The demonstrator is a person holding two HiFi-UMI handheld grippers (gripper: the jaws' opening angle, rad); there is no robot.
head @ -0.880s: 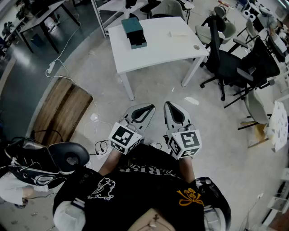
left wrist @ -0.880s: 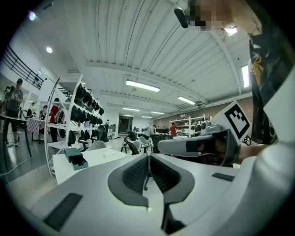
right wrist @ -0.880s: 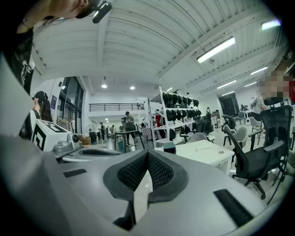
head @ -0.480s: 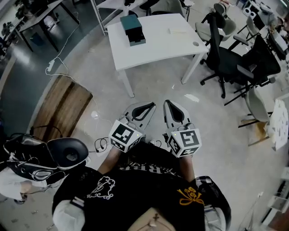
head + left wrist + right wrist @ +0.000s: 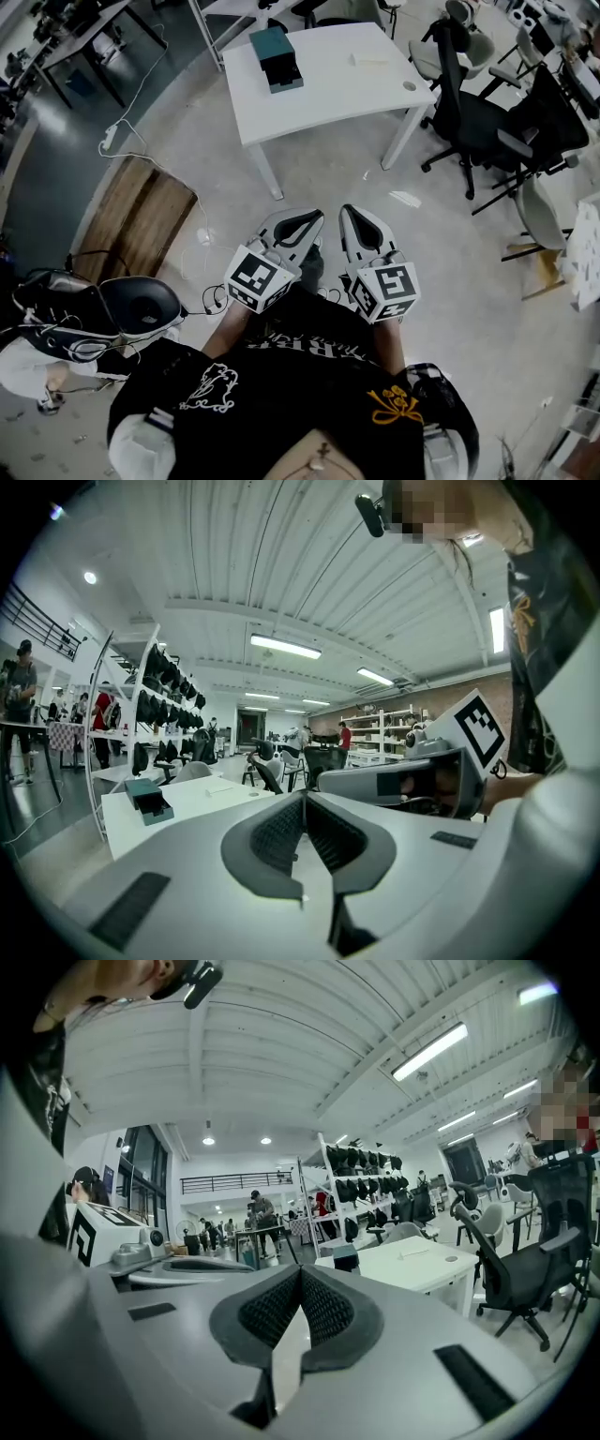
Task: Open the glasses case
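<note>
Head view puts my left gripper [image 5: 302, 225] and right gripper [image 5: 361, 225], both closed and empty, well short of the table [image 5: 347, 89] whose far-left corner bears the glasses case [image 5: 275, 56]; approaching comes next, I judge.

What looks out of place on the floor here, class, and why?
A white cable trails loose across the floor from a power strip, a likely trip hazard; a pale scrap lies beside the table.
</note>
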